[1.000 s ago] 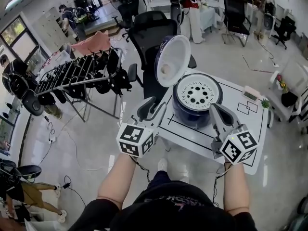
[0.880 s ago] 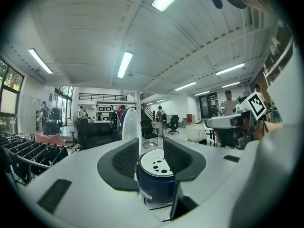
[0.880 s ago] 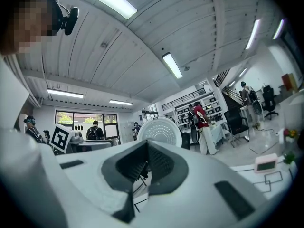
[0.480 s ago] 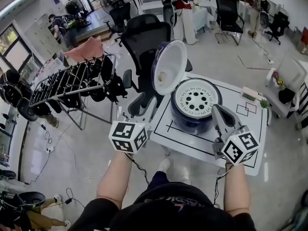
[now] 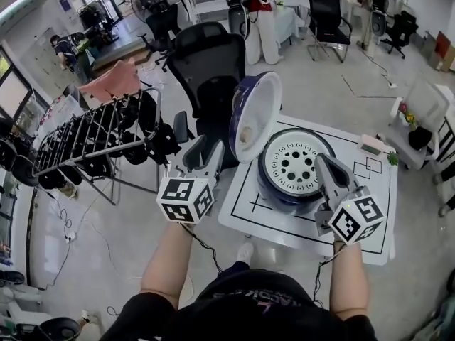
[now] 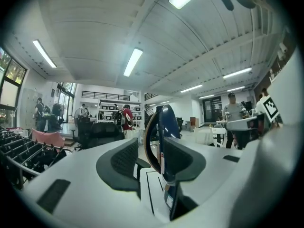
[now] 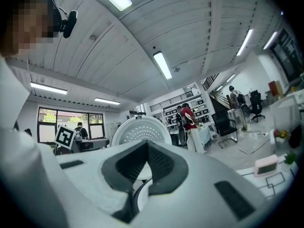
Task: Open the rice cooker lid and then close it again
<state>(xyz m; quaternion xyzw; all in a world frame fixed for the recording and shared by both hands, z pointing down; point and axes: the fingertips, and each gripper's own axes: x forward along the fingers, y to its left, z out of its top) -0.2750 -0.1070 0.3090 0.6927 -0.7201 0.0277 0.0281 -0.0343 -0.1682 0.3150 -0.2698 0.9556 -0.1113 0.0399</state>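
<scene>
The dark blue rice cooker point(image 5: 291, 170) stands on the white table point(image 5: 270, 227) with its lid point(image 5: 254, 116) swung up, white inside facing right. My left gripper point(image 5: 205, 152) is level with the lid's left side, off the table's left edge, jaws open with nothing held. In the left gripper view the lid point(image 6: 160, 132) shows edge-on beyond the gap of the left gripper point(image 6: 151, 161). My right gripper point(image 5: 323, 163) is shut and empty above the cooker's front right rim. In the right gripper view the lid's perforated inside point(image 7: 140, 130) rises behind the right gripper point(image 7: 142, 167).
A black office chair point(image 5: 212, 57) stands right behind the table. A drying rack point(image 5: 92, 137) with dark clothes fills the floor at left. A small pink and white box point(image 5: 371, 145) lies at the table's right edge. People and more chairs are far back.
My left gripper has slid left, away from the table's front corner to beside the raised lid. My right gripper has edged in toward the cooker's rim. The lid stays up.
</scene>
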